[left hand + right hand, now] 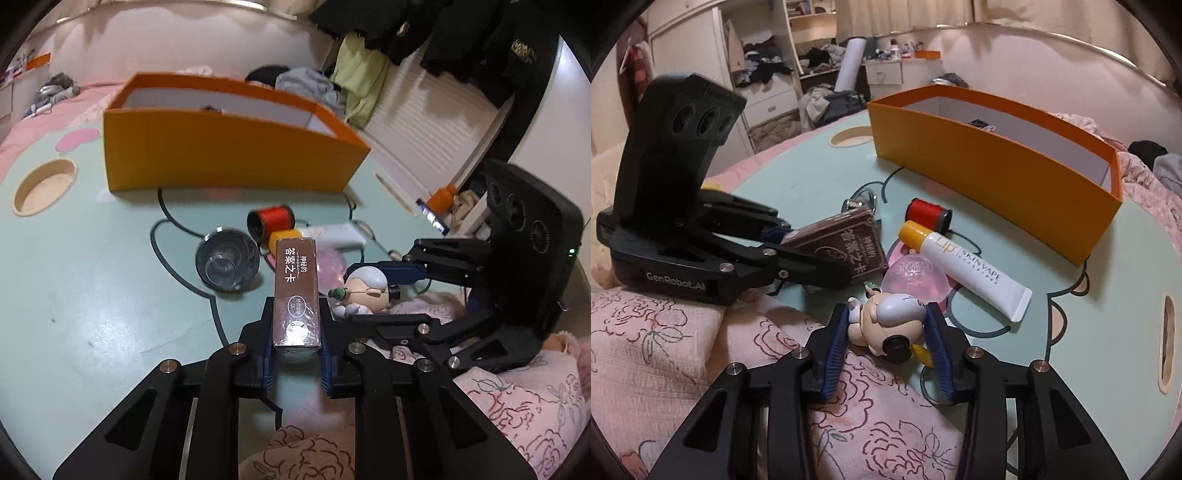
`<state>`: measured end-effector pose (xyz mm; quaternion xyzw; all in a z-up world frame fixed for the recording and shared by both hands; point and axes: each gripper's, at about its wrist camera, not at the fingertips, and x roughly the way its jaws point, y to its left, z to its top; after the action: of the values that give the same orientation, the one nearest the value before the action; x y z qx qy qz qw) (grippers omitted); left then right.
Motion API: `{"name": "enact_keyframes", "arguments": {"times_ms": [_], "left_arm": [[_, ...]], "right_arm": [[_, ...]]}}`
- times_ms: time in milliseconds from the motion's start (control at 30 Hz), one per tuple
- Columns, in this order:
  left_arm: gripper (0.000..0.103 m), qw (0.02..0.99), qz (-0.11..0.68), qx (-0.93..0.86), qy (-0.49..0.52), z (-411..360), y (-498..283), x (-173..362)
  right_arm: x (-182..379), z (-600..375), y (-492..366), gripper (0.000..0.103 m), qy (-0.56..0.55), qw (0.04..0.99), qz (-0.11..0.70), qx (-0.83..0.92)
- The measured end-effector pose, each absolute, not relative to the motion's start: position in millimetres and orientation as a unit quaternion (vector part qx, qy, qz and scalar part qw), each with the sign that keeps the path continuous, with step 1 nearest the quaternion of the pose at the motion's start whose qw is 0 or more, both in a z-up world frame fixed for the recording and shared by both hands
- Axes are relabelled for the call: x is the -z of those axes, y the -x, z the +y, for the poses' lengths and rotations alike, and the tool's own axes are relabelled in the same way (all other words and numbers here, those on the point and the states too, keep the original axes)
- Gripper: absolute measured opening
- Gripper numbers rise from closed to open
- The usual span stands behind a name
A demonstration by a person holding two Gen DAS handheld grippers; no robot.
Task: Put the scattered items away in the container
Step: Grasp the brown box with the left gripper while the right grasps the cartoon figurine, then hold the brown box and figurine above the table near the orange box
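My left gripper (295, 325) is shut on a brown card box (296, 291) and holds it just above the table; it also shows in the right wrist view (846, 242). My right gripper (886, 317) is closed around a small grey-haired figurine (886, 317), also seen in the left wrist view (364, 288). The orange container (229, 155) stands open at the far side of the mint table (92, 295). A red thread spool (271, 219), a white lip-balm tube with a yellow cap (964, 269), a pink plastic capsule (916, 280) and a glass cup (227, 260) lie between.
A small dark item (980, 124) lies inside the container. The table has a round cup hole (46, 186) at the left and a slot handle (1167, 343) at the right. Pink floral bedding (665, 350) lies at the near edge.
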<state>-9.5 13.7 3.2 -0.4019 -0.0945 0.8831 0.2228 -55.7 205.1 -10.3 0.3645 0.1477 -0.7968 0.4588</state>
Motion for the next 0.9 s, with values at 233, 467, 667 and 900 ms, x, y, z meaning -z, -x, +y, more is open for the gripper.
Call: {"name": "enact_keyframes", "arguments": {"times_ms": [233,467,667,900], "left_arm": [[0.020,0.165,-0.083,-0.932,0.311,2,-2,-36],[0.020,0.131,-0.109,-0.945,0.278,-7,29,-49],[0.020,0.093,-0.120,-0.957,0.246,-16,23,-36],[0.020,0.074,-0.126,-0.958,0.247,-18,18,-31]], "right_arm": [[-11,222,56,0.040,-0.316,0.436,0.111,0.836],[-40,224,72,0.040,-0.268,0.367,0.042,0.890],[-30,231,87,0.040,-0.294,0.288,0.001,0.912],[-29,236,89,0.040,-0.300,0.288,-0.005,0.909]]}}
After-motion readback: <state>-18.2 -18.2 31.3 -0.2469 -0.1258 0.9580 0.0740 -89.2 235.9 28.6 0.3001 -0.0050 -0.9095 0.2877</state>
